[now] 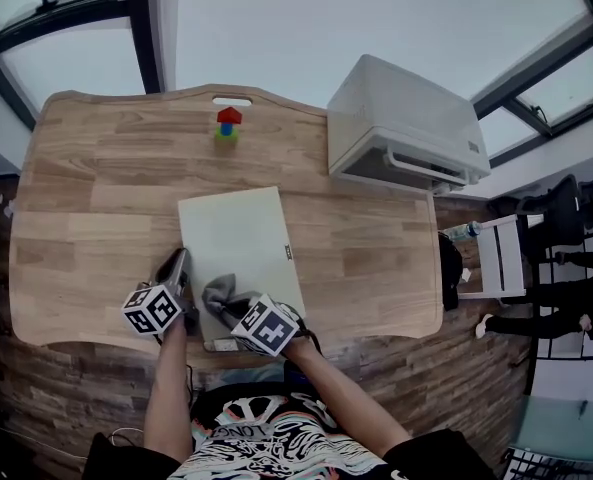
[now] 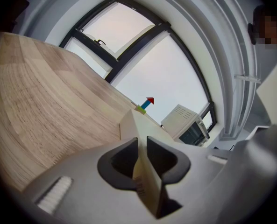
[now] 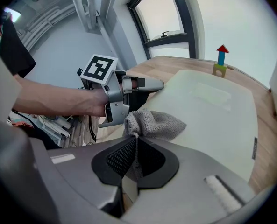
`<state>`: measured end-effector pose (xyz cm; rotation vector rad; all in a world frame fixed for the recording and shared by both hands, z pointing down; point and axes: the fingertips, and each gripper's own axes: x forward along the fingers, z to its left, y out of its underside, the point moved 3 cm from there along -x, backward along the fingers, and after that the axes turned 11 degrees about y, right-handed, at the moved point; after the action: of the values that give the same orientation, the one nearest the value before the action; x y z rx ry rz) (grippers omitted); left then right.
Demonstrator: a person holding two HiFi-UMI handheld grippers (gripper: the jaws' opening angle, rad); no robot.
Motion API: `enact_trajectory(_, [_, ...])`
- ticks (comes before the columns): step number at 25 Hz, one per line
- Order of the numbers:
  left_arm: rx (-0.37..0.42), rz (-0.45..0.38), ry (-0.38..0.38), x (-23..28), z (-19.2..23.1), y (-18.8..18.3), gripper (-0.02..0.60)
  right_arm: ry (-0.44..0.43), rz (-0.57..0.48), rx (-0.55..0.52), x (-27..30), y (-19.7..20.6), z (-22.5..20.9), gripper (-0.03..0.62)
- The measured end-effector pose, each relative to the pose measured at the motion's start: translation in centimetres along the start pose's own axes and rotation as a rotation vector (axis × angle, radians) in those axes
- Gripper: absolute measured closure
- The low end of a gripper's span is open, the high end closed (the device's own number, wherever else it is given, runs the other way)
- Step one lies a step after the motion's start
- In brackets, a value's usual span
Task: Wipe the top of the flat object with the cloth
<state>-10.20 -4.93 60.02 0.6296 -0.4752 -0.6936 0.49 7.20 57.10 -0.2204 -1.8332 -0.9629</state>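
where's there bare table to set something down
Widest bare wood: the table left of the flat object, from the block toy to the near edge. Also bare: right of the flat object, in front of the white appliance. Crowded: the near edge, where the left gripper clamps the flat object and the right gripper holds the cloth.

A pale wood grain is shown by the surface (image 1: 96, 198), against which a cream-white board (image 1: 241, 233), a grey knitted cloth (image 1: 219, 290) and a small toy (image 1: 228, 125) stacked red over blue over green are set off. Black-and-white square markers are carried on the cubes of the left hand-held gripper (image 2: 142, 146) and the right hand-held gripper (image 3: 136, 139), whose bodies are grey with black pads. The box (image 1: 406, 118) is coloured white, the floor (image 1: 416, 378) is laid in dark brown planks, and a black, white and red print is seen on the shirt (image 1: 276, 443).
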Motion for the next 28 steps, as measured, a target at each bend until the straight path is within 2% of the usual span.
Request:
enact_trajectory(18, [-0.002,0.002,0.021,0.2,0.0,-0.2,0.462,0.041,-0.012,0.082,-1.7,1.8,-3.3,0.585])
enact_trajectory(28, [-0.002,0.002,0.022,0.1,0.1,-0.2,0.462,0.112,-0.028,0.146,-3.3,3.4,-6.1,0.585])
